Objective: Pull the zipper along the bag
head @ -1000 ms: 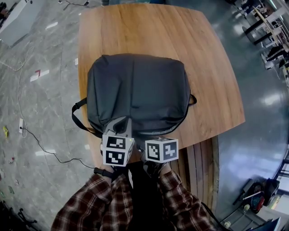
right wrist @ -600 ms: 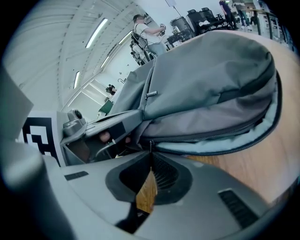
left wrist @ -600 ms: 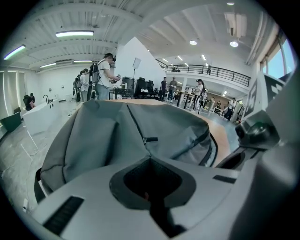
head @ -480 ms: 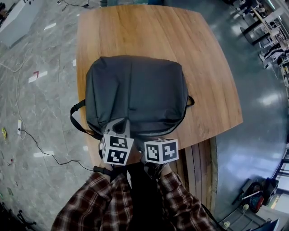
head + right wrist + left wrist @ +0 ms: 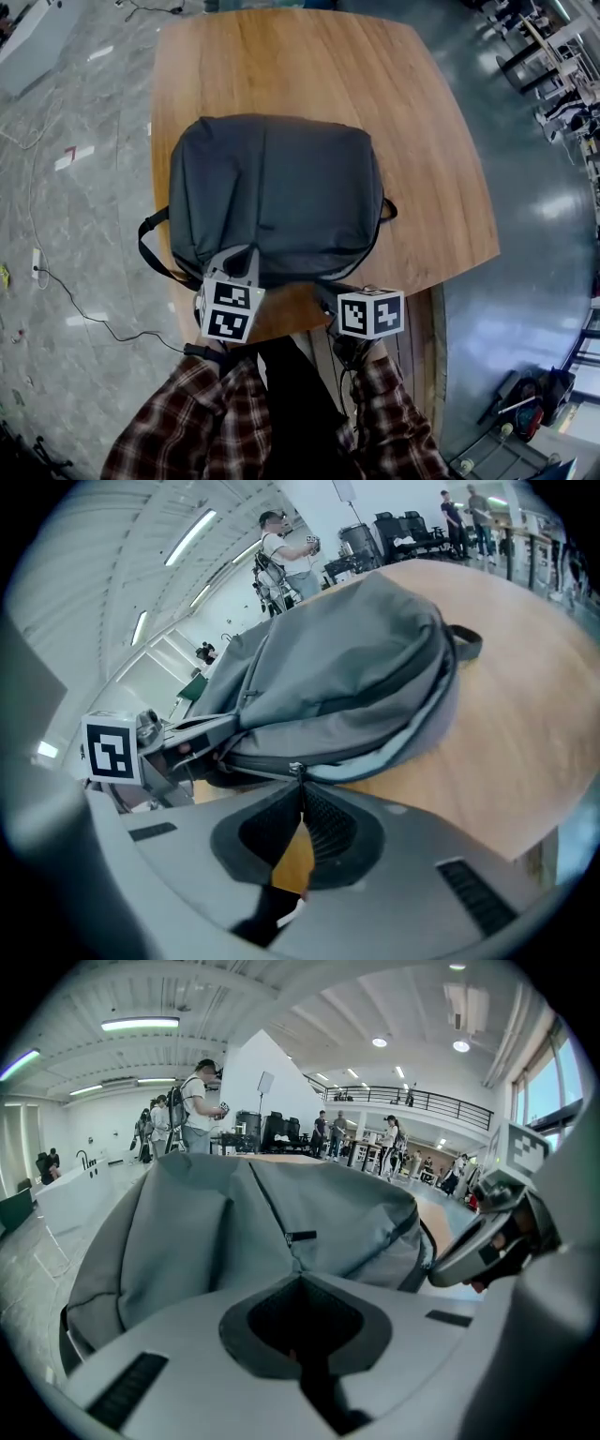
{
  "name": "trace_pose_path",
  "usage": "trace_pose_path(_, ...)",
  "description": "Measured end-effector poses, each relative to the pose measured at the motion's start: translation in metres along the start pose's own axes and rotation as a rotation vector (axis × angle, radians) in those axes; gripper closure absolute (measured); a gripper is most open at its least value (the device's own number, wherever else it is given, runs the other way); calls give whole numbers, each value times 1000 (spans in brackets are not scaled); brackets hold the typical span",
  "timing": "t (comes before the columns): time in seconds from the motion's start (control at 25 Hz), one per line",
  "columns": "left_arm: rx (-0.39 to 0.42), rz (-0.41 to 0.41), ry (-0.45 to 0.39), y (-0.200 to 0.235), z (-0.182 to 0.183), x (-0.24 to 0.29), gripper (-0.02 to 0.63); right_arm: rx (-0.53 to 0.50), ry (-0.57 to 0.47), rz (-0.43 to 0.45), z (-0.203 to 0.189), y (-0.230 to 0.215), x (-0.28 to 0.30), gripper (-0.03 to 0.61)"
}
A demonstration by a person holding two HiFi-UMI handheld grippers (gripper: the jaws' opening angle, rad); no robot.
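Grey soft fabric backpack (image 5: 277, 187) lies flat at the near edge of round-cornered wooden table (image 5: 309, 66), black carry strap (image 5: 150, 246) hanging off the left side.

Change over the last second: the 2 marker cubes sat side by side at the bag's near edge; the right gripper (image 5: 298, 782) has now swung out to the right, well apart from the left. Its jaws are pinched together on the small metal zipper pull (image 5: 295, 768), which sits low on the bag's near rim. Reads as the pull travelling along the track; a dark parted seam shows behind it.

Left gripper (image 5: 300, 1277) hasn't shifted, clenched on a fold of bag cloth as the anchor.

Materials: matte, slack weave that creases and domes; paler piping along the zip line; smooth varnished wood grain; hard grey plastic jaws with ribbed dark pads.
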State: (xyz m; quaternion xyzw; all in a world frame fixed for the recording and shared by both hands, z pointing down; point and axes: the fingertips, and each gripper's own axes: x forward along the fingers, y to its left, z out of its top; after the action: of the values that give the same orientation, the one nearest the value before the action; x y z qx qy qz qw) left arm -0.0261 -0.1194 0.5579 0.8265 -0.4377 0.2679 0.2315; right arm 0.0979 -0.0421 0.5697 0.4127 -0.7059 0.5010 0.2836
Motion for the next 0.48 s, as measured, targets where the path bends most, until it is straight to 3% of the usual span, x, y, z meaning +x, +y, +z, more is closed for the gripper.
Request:
trace_pose_path(0.24,-13,-15,1,-2,0,0,604,-68,4,-94,11,-56,-35,560)
trace_pose_path(0.48,-15,-29,5,-5,2,8,604,-100,4,-126,19,-73,-40,560)
